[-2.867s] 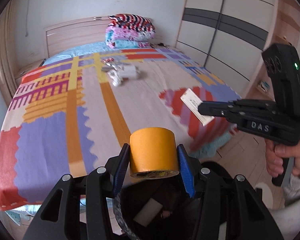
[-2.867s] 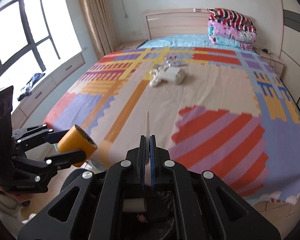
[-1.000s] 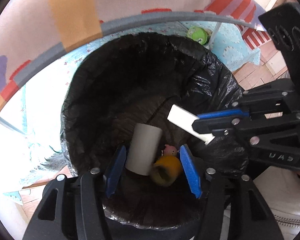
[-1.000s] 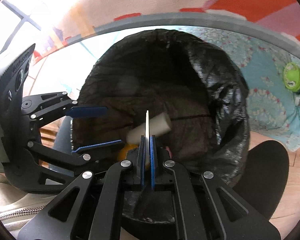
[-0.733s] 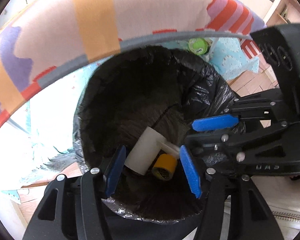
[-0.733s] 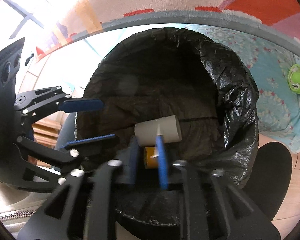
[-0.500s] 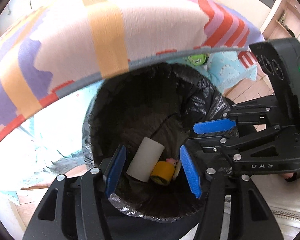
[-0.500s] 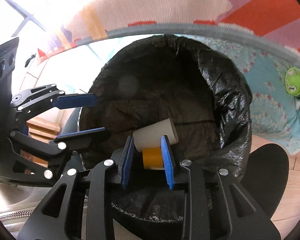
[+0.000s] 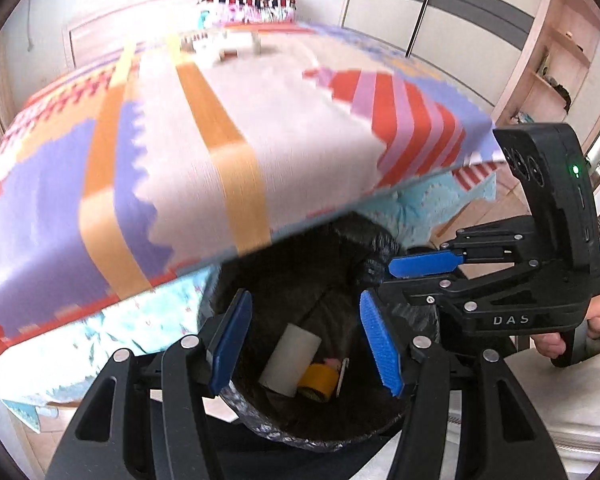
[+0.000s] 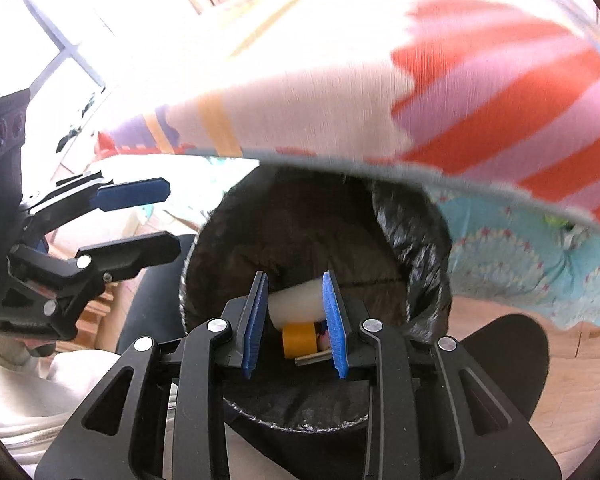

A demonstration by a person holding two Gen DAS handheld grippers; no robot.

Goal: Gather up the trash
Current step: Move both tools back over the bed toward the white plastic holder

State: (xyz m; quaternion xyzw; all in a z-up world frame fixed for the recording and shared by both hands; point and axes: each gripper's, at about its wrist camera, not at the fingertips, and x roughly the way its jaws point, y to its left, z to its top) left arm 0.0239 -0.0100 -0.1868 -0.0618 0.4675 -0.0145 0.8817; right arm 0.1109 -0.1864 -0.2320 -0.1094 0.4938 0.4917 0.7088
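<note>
Fingers of the left gripper [image 9: 306, 342] stand moderately apart with nothing between them; those of the right gripper [image 10: 294, 324] stand narrower, likewise empty. Both hang above the trash bin [image 9: 380, 248], lined with a black bag and set against the foot of the bed [image 9: 260, 120]. At its bottom lie the yellow tape roll [image 9: 318, 378], a white tube [image 9: 290, 360], a thin white card [image 9: 342, 374] on edge and a small pink item, too small to identify.

Step in hand, as judged: deposit complete, both tools drawing away from the bin. More litter appears to lie far up the bed [image 9: 228, 46], though blur makes it uncertain. The next move calls for swinging the grippers to that pile, opening the right fingers wider and choosing pieces that each tool can pinch.

Compared with one second earlier: the card was then clamped in shut right fingers over the bin, whereas it now rests inside and those fingers have parted. Roughly three seconds earlier the left fingers held the tape roll. Both views now show more bedspread and less of the bin's interior, indicating that the tools have risen.
</note>
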